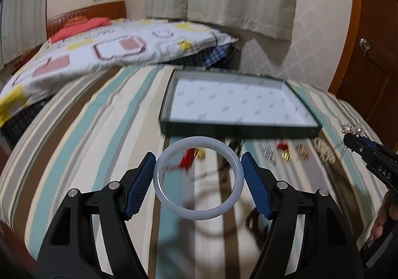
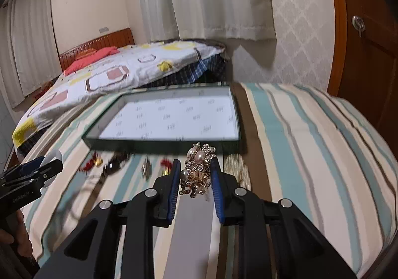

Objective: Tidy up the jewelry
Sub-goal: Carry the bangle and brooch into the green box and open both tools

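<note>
Blue-padded fingers [image 1: 149, 180] of the left gripper [image 1: 197, 177] pinch a pale translucent bangle [image 1: 159, 179] across its width, held above the striped bed [image 1: 74, 142]. Right gripper [image 2: 196, 174] fingers [image 2: 175, 182] clamp a gold pearl brooch [image 2: 199, 167]. Beyond both sets of fingertips lie blurred small jewelry pieces [image 1: 286, 153], then a shallow dark tray [image 2: 161, 146] with a white printed lining.

The right gripper [image 1: 353, 135] body reads "DAS".
</note>
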